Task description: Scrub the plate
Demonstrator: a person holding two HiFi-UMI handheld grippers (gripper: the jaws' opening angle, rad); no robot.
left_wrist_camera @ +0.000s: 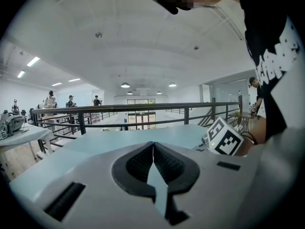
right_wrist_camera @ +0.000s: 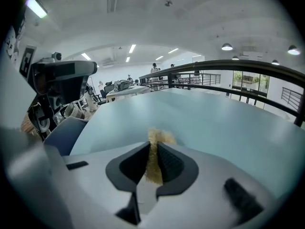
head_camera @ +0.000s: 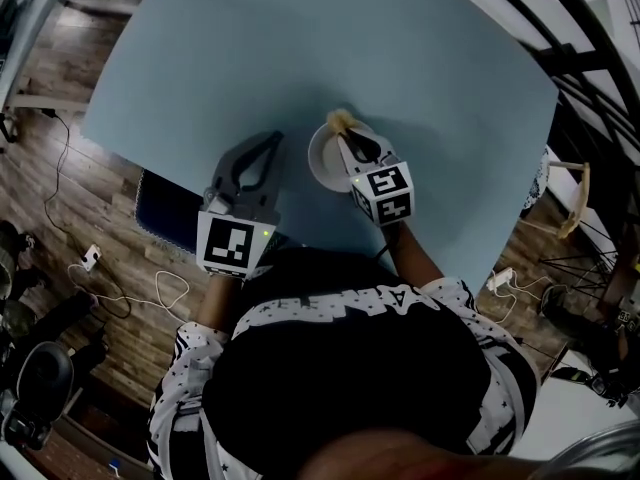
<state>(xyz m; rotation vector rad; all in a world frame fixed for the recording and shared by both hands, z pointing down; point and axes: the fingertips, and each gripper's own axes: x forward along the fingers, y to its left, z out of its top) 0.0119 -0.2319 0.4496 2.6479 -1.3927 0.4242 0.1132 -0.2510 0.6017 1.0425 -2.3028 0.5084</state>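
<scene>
I am holding one gripper in each hand over the blue table (head_camera: 430,78). My left gripper (head_camera: 271,140) is hanging near the table's close edge. Its jaws are pressing tight together with nothing between them. Just to its right, the white plate (head_camera: 322,168) is sitting on the table. My right gripper (head_camera: 347,138) is reaching across the plate, and its jaws are squeezing a tan scrubby pad (right_wrist_camera: 159,137). The fuzzy end of the pad is poking out past the jaws at the plate's far rim. I cannot tell if it is touching the plate. Farther off, a dark railing (left_wrist_camera: 143,109) is running behind the table.
</scene>
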